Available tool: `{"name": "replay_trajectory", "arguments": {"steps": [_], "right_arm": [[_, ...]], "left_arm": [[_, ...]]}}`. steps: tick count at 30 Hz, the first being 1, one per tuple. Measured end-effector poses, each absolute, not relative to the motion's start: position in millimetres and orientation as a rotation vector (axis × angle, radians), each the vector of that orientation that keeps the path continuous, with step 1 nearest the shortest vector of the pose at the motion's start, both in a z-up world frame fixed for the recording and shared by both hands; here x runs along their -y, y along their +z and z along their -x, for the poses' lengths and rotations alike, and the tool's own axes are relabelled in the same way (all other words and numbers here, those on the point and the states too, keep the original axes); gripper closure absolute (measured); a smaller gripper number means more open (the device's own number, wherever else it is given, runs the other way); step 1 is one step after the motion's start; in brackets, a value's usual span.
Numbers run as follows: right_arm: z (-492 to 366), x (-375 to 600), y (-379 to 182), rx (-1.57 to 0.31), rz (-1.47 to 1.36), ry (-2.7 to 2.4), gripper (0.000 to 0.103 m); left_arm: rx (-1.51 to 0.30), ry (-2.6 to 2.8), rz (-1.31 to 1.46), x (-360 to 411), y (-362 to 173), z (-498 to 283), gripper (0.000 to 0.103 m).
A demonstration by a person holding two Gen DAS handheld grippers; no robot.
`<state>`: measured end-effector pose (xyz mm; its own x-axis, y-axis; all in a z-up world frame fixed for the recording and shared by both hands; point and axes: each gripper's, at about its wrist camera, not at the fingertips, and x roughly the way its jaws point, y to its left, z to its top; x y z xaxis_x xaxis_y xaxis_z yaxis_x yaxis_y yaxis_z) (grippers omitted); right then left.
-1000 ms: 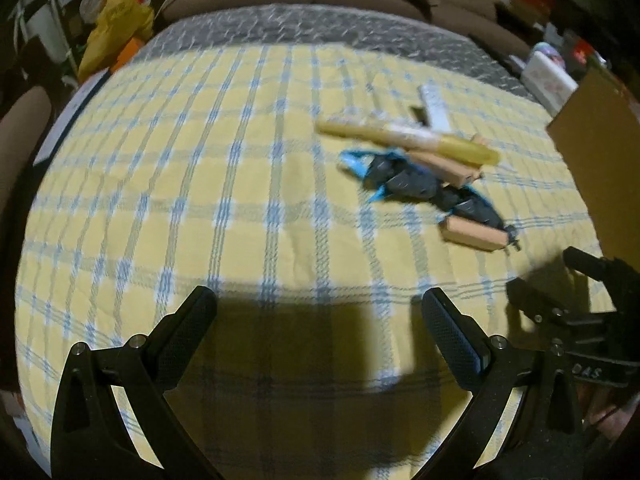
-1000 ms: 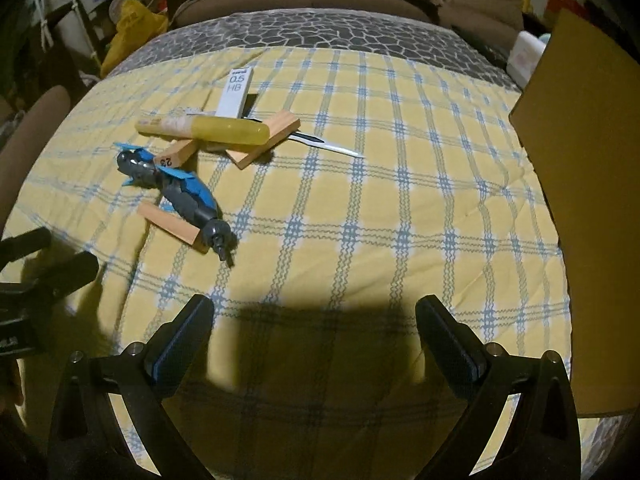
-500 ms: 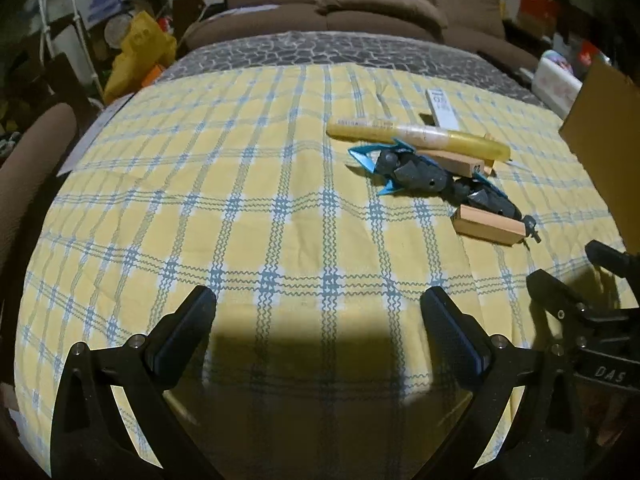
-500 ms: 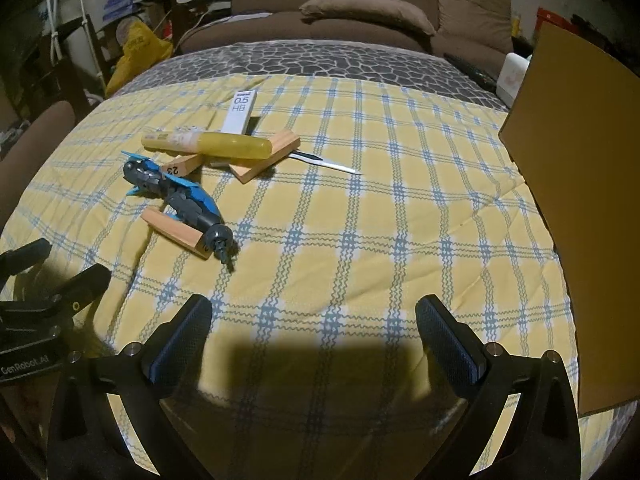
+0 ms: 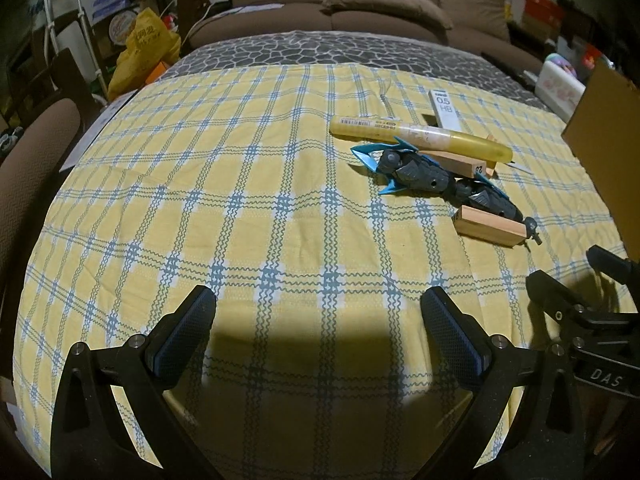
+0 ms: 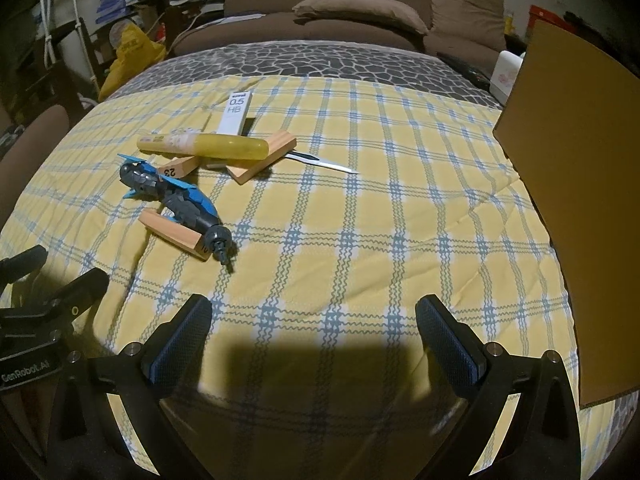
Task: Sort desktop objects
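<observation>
My left gripper (image 5: 318,330) hangs released over the near edge of the surface, fingers wide apart and holding nothing; my right gripper (image 6: 314,338) is likewise spread and empty, just beside it on the right. The yellow-and-blue plaid cloth (image 5: 224,200) covers the surface; the things to sort lie in one cluster on it, to the far right of my left gripper and the far left of my right. A yellow marker (image 6: 202,145) rests across wooden blocks (image 6: 264,155); a lead-refill case marked 0.5 HB (image 6: 235,114) lies just beyond it; a blue-and-grey toy figure (image 6: 176,200) sprawls nearer, lying over another wooden block (image 6: 174,233); a thin black-tipped white stick (image 6: 324,162) pokes out rightward. A brown cardboard sheet (image 6: 584,208) stands at the right edge; a brown sofa (image 5: 380,12) sits beyond.
</observation>
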<state>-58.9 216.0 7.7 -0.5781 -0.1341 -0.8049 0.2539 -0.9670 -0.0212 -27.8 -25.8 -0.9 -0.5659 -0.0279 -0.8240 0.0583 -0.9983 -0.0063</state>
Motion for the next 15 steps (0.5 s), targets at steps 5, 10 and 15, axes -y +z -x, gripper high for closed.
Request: {"name": "replay_trajectory", "arguments": {"steps": [5,10,15], "right_arm": [[58.3,-215.3,7.7,-0.185,-1.318,-2.617,0.000],[58.3,-215.3,7.6,-0.185,-1.318,-2.616,0.000],[58.4,-215.4,7.6,-0.185,-1.319,-2.616,0.000]], "left_arm": [[-0.051,-2.737,-1.439,25.8,-0.8,28.1,0.000],[-0.051,-2.737,-1.439,25.8,-0.9,27.5,0.000],[-0.050,-2.737,-1.439,25.9,-1.0,27.5,0.000]]}}
